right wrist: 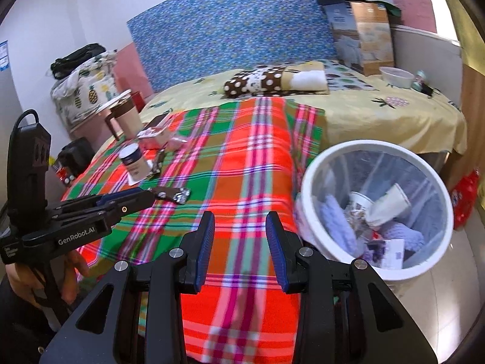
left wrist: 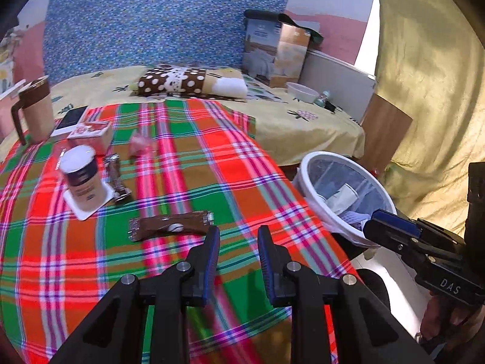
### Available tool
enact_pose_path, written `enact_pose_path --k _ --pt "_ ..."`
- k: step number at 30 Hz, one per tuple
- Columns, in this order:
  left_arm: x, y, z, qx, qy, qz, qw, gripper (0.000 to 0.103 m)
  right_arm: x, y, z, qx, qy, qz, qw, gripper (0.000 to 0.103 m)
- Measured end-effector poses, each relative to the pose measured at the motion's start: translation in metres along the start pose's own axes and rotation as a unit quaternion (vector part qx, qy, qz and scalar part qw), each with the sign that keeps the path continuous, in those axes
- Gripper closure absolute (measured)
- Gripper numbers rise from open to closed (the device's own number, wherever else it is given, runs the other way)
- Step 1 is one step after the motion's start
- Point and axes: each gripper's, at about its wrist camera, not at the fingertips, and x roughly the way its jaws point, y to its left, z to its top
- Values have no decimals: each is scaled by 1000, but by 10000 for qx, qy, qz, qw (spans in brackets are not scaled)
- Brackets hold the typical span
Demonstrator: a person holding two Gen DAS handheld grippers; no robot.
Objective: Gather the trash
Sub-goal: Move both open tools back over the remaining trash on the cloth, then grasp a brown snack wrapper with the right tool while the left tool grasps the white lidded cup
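Left to right, on the plaid cloth (left wrist: 212, 163) covering the near part of the bed (left wrist: 303, 121): a mug (left wrist: 35, 110) at the far left edge, a small carton (left wrist: 91, 132), a can (left wrist: 81, 179) standing on a white coaster, a dark wrapper (left wrist: 116, 176) just beside the can, and a pink crumpled scrap (left wrist: 141, 145) farther back.

Nearest the left gripper (left wrist: 238, 242) lies a flat brown wrapper (left wrist: 171, 227), just ahead and to the left of the fingers, which stand apart and hold nothing. The right gripper (right wrist: 239, 230) is likewise spread and empty, hovering over the cloth beside the bin (right wrist: 309, 182).

Step in hand, as judged: picking up the brown wrapper. It lies flat, so the fingers should come down steeply, straddle its narrow width and pinch a raised edge or the crimped end; a shallow approach may only push it along or bunch the cloth.

The bin stands on the floor at the right of the bed, lined and already holding cups and paper. Behind: polka-dot pillow (left wrist: 172, 80), blue patterned headboard (left wrist: 151, 30), a printed box (left wrist: 274, 50), a white bowl (left wrist: 301, 91), and a yellow curtain (left wrist: 424, 91) at far right.
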Motion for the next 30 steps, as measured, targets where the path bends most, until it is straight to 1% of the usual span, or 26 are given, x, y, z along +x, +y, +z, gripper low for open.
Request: enact_pose_path --k 2,4,13,19,23,25,27,30 --pt "-5 8 -1 -87 -23 48 9999 78 3 6 1 -78 35 70 9999 66" --pt "-10 17 -3 -136 -69 220 9996 78 7 13 2 -168 84 164 9997 66" --pt "-28 53 -8 -370 -164 632 9972 78 29 45 8 -723 307 440 9959 66" --pt "-31 77 -5 -523 -172 844 9949 78 48 61 15 -1046 444 569 9919 66" --pt "-30 91 -3 -607 -140 901 9940 77 60 68 20 -1256 531 595 9889 66" --pt "-29 98 -1 -663 -153 910 9935 68 67 73 22 -1404 587 606 9865 66" --pt "-29 104 1 -725 -181 906 9931 63 73 77 24 -1587 629 647 9832 66" --pt "-27 114 4 -797 -198 945 9921 62 83 84 26 -1899 713 691 9768 65"
